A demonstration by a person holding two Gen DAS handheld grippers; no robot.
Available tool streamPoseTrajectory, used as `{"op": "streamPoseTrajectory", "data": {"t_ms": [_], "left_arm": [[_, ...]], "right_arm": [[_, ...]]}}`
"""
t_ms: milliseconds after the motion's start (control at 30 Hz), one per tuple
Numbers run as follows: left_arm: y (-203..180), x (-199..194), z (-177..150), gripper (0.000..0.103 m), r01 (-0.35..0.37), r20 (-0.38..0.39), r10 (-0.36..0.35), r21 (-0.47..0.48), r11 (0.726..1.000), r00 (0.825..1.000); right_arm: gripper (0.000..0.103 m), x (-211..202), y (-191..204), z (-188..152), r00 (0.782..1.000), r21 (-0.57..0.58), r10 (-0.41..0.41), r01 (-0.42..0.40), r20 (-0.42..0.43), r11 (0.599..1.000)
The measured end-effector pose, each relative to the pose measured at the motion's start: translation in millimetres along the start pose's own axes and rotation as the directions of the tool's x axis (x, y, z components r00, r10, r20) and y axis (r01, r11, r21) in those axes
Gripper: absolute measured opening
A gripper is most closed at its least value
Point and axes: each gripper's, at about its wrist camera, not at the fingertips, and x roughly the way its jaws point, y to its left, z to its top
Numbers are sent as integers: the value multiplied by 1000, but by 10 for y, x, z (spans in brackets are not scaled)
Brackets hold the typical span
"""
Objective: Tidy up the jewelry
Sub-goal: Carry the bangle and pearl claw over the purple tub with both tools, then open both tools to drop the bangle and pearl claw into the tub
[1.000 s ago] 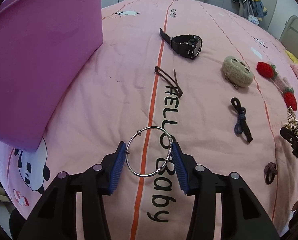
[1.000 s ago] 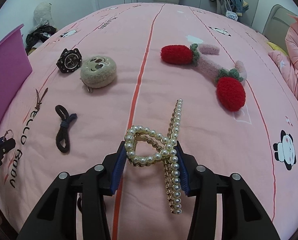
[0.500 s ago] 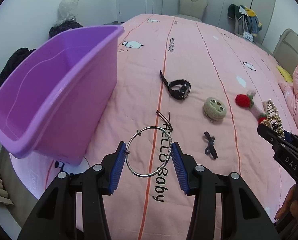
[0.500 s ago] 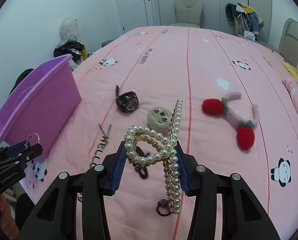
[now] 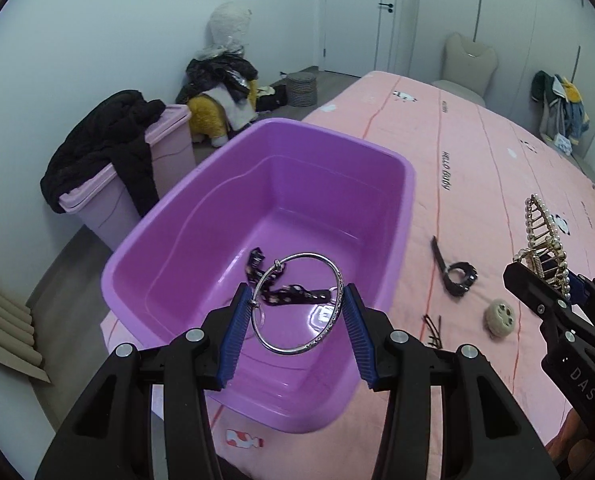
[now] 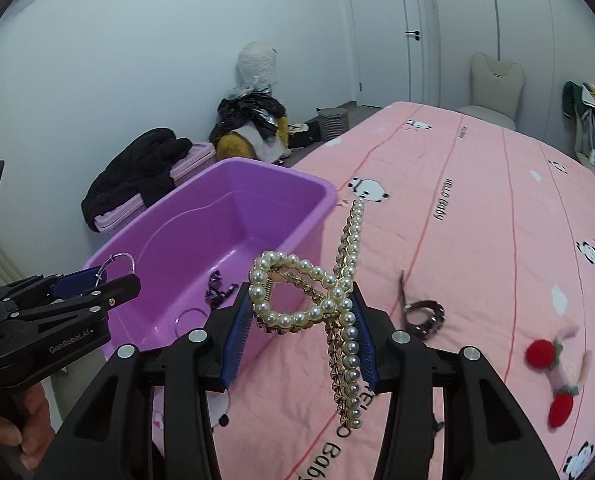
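My left gripper (image 5: 297, 322) is shut on a silver bangle (image 5: 324, 331), held in the air over the purple tub (image 5: 401, 236); the same gripper (image 6: 91, 284) shows at the left of the right wrist view. A dark patterned band (image 5: 285, 292) lies on the tub's floor. My right gripper (image 6: 303, 334) is shut on a pearl hair claw (image 6: 347, 280), raised above the pink bed just right of the tub (image 6: 317, 208); it also shows at the right edge of the left wrist view (image 5: 553, 280) with the claw (image 5: 541, 236).
On the pink bedspread (image 5: 477, 184) lie a black watch (image 5: 459, 276), brown hair pins (image 5: 433, 330), a beige round clip (image 5: 499, 318) and a strawberry hair tie (image 6: 553, 376). Beside the bed stands a pink bin (image 5: 137, 184) draped with dark clothes.
Both grippers rose from the bedspread and swung left toward the purple tub, each keeping its item. The left one now hangs over the tub's inside.
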Motion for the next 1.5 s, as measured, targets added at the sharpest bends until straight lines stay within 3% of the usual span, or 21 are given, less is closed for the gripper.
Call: {"op": "streamPoseTrajectory", "data": {"t_ms": [333, 733, 933, 1000, 1067, 1100, 1500], "left_arm": [[604, 486, 168, 46, -78, -97, 68, -100, 992, 993], [730, 977, 127, 46, -108, -214, 86, -96, 989, 973], [760, 1072, 120, 47, -124, -250, 97, -96, 988, 963], [775, 1086, 117, 48, -129, -260, 100, -97, 987, 960], [787, 1087, 116, 63, -140, -264, 111, -96, 986, 958], [796, 1083, 121, 65, -142, -261, 112, -98, 985, 959], [758, 987, 92, 65, -146, -244, 122, -85, 986, 962]], "right_arm": [[45, 832, 729, 414, 985, -68, 114, -124, -131, 990], [45, 1529, 918, 486, 953, -81, 74, -103, -295, 991], [45, 1672, 923, 494, 939, -92, 43, -79, -342, 993], [53, 1679, 910, 500, 936, -82, 34, -67, -349, 994], [62, 1650, 903, 535, 943, -84, 21, -52, -333, 995], [62, 1623, 894, 552, 948, -86, 17, -47, -319, 995], [62, 1499, 795, 519, 956, -76, 15, -38, -292, 996]]}}
